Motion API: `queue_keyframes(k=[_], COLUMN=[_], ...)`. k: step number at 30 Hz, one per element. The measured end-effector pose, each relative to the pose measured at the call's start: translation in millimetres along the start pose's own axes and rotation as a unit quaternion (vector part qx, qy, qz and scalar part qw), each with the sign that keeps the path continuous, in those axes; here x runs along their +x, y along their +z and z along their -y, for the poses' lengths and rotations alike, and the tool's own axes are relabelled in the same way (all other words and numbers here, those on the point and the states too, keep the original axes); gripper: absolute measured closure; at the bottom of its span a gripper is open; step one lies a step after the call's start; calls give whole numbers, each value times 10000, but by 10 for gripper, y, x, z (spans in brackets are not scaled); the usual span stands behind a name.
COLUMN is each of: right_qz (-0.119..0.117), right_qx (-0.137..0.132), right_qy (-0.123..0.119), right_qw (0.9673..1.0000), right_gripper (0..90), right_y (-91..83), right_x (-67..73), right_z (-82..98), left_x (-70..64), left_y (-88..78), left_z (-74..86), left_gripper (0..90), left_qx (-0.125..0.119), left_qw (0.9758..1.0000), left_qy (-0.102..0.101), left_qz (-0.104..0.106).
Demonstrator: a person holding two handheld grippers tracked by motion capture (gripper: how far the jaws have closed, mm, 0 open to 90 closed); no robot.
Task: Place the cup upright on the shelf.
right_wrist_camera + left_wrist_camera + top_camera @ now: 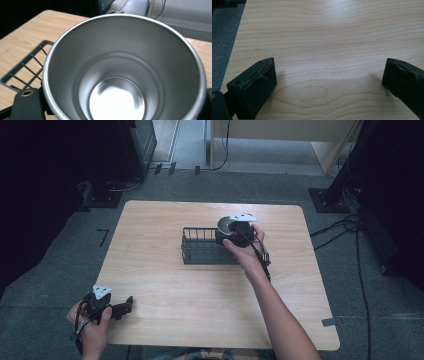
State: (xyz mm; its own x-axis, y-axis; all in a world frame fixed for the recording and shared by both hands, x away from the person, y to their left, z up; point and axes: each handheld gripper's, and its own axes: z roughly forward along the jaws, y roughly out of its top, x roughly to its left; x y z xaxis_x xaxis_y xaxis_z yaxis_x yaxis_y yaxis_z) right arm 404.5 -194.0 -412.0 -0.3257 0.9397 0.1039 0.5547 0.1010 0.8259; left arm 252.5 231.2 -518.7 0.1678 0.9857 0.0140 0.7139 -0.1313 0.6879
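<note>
Item under handling: a metal cup (125, 72), steel-grey, round, with a thin rolled rim. In the right gripper view its mouth faces the camera; the inside wall is smooth and matte, stepping down in faint rings to a bright, reflective flat bottom. It is empty inside.

Location: the high view places the cup (226, 224) over the right end of a black wire rack (200, 247), which sits on the wooden table (150, 270) toward its far middle. Whether the cup touches the rack cannot be told.

Right gripper (235, 232): clamped on the cup. In its own view the black jaws flank the cup low at either side, pressed against its outer wall. The person's right hand (247, 251) carries it from the near side.

Left gripper (112, 307): rests at the near left corner of the table, well apart from the rack. Its own view shows the jaws spread wide with bare wood between them, holding nothing.
</note>
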Motion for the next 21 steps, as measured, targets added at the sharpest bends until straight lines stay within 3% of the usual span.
queue_keyframes(k=[21], right_qz=[24], right_qx=[416], right_qy=[-25], right_qw=[9991], right_gripper=[175], right_y=[213], right_x=[27], right_z=[193], left_x=[0], left_y=[0], left_z=[0], left_gripper=[0], left_qx=[-1], left_qw=[10000], left_qy=[-1], left_qz=[0])
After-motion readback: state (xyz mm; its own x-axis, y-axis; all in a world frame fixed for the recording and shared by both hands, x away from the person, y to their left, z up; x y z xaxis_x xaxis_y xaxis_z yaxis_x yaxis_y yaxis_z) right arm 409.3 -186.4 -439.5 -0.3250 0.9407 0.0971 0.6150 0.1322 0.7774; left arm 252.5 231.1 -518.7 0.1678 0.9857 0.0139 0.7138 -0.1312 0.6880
